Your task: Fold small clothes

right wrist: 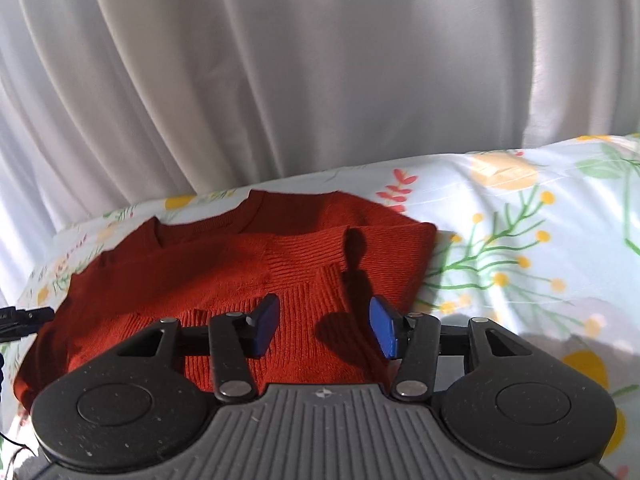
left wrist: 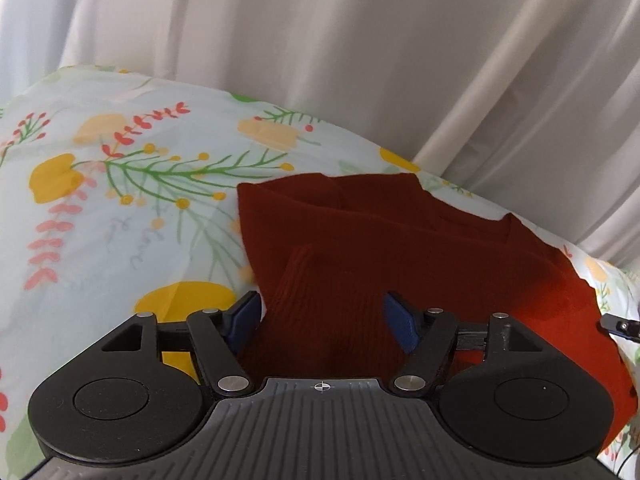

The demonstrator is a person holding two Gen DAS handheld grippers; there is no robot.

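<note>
A rust-red knitted sweater (left wrist: 400, 236) lies on a floral sheet (left wrist: 120, 184), partly folded with a ribbed sleeve laid across its body. My left gripper (left wrist: 322, 320) is open, its blue pads on either side of the ribbed sleeve at the sweater's left near edge. In the right wrist view the sweater (right wrist: 224, 264) lies in the middle, with its neckline at the far edge. My right gripper (right wrist: 324, 328) is open above the sweater's right near part, its shadow on the knit. Neither gripper holds anything.
White pleated curtains (left wrist: 360, 60) hang behind the bed and fill the upper half of both views (right wrist: 280, 60). The floral sheet (right wrist: 520, 240) extends to the right of the sweater. The tip of the other gripper shows at the edges (left wrist: 620, 326) (right wrist: 24, 318).
</note>
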